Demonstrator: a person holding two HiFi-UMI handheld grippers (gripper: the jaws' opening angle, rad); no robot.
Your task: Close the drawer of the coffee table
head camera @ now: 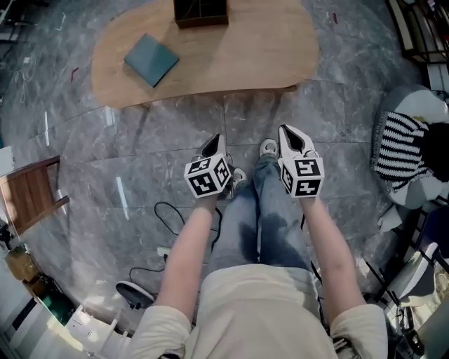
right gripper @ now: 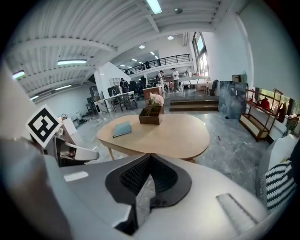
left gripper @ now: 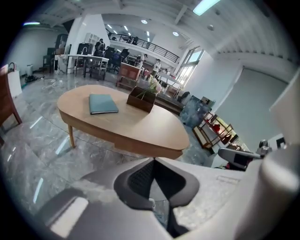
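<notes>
smooth light wood coffee table (head camera: 238,56), shiny grey stone floor (head camera: 140,154), dark wood box (head camera: 201,12), matt teal book (head camera: 151,59), soft blue jeans (head camera: 245,224)

A person holds the left gripper (head camera: 213,142) and right gripper (head camera: 287,132) side by side; farther off, a coffee table (head camera: 245,56) bears a teal book (head camera: 151,59).
</notes>
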